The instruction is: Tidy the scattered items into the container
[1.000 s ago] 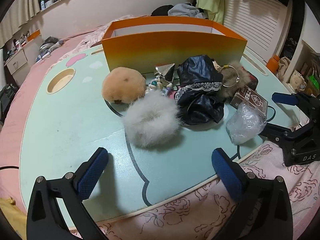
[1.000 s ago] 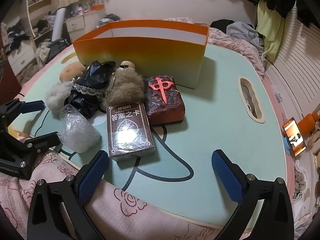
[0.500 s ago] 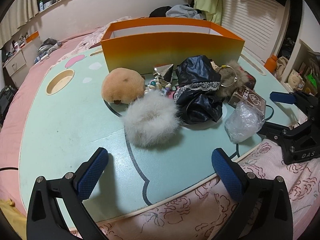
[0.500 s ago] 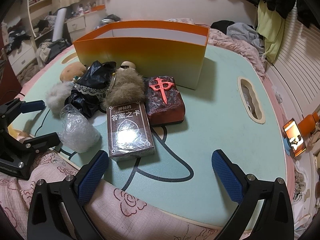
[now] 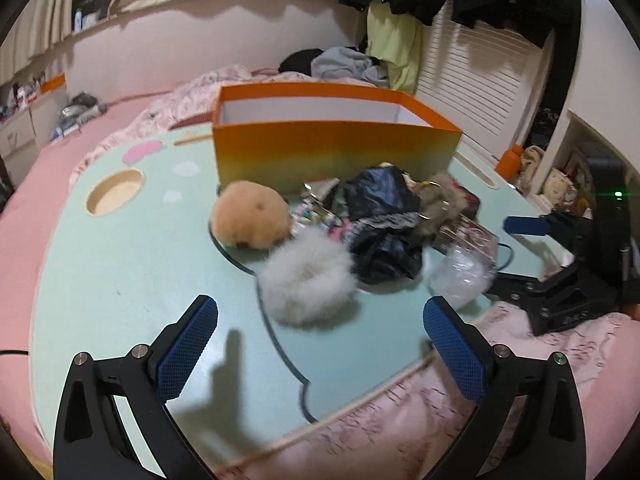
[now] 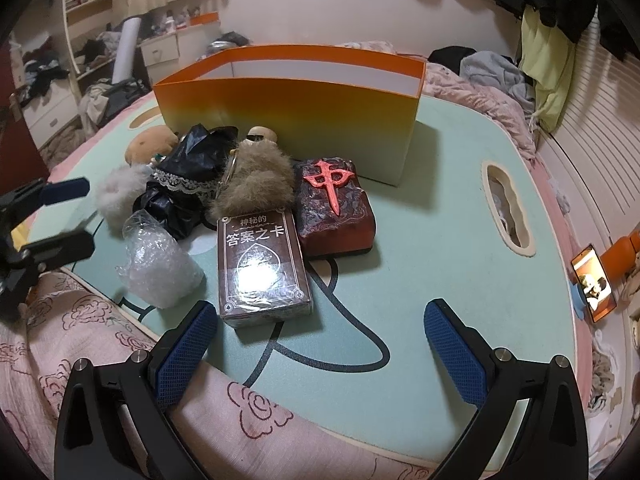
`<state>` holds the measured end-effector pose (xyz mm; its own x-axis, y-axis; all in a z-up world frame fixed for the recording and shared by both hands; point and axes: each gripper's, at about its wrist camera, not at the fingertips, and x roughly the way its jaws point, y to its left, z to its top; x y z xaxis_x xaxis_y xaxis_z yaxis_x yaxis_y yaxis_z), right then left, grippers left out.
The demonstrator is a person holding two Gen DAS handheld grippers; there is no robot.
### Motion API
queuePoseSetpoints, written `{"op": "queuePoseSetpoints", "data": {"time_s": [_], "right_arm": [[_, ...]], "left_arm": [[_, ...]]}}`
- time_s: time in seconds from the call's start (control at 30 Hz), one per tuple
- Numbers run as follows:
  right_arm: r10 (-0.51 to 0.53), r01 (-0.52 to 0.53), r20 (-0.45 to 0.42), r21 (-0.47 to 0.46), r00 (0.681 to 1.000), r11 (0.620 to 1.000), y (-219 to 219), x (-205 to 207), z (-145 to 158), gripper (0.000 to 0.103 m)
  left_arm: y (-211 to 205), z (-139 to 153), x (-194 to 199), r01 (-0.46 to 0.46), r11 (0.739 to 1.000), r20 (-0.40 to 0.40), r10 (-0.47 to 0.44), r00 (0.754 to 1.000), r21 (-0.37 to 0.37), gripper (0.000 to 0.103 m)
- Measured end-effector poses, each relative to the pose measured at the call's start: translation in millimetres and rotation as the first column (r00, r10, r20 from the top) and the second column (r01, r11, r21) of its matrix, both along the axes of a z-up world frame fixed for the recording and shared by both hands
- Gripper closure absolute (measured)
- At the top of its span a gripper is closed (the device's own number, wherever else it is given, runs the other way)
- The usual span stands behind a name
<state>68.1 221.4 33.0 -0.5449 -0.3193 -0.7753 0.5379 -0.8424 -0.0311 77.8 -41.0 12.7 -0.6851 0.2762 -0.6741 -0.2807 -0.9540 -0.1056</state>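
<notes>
Left gripper (image 5: 320, 338) wide open, nothing between its blue pads, hovering over near edge of the mint lap table (image 5: 120, 272). Straight ahead of it, just past the pads: white fluffy scrunchie (image 5: 308, 282). Ahead-left of that, tan plush ball (image 5: 250, 214), touching the scrunchie or nearly so; blur makes it hard to tell. Ahead-right: crumpled black lace-trimmed cloth (image 5: 382, 220), w/ small beads and a silver bit wedged between it and the plush. Further ahead, behind the whole pile: orange box (image 5: 332, 148), open top, white inside, contents not visible from here.

Right gripper (image 6: 320, 340) also wide open, empty, at table's near edge above the pink rose-print bedding (image 6: 80, 320). Directly ahead, close to its left pad: brown card box (image 6: 262, 268) lying flat. Left of that, clear crumpled plastic bag (image 6: 156, 268). Beyond card box: red mahjong-tile block (image 6: 334, 204) ahead-centre, brown fur pompom w/ metal ring (image 6: 256, 178) ahead-left, touching the black cloth. Orange box stands behind them all, near the tile block. Phone (image 6: 594, 282) far right, off the table.
</notes>
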Motion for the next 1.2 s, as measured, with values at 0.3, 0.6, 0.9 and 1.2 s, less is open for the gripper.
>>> {"op": "queuePoseSetpoints", "data": {"time_s": [0.3,0.6,0.9,1.2], "right_arm": [[0.002,-0.002,-0.001,-0.001,1.0,1.0,-0.4,0.2,-0.6,0.0],[0.005,-0.005,-0.004,-0.005,1.0,1.0,-0.9,1.7,-0.9,0.0],[0.003,-0.01,-0.034,-0.185,0.999,0.983,25.4,9.0,11.8,0.0],[0.083,-0.125,-0.16,-0.278,0.984,0.952,30.5,20.3,37.5,0.014]], "left_arm": [[-2.7,-3.9,-20.6,-0.013,1.0,-0.011,0.013,1.0,0.007,0.026],[9.0,-8.3,-15.2,0.027,1.0,-0.047,-0.028,0.999,-0.006,0.064],[3.5,12.8,22.5,-0.069,0.998,-0.264,0.062,0.963,-0.016,0.064],[8.9,19.0,31.5,-0.078,0.996,-0.34,0.058,0.939,-0.046,0.064]]}}
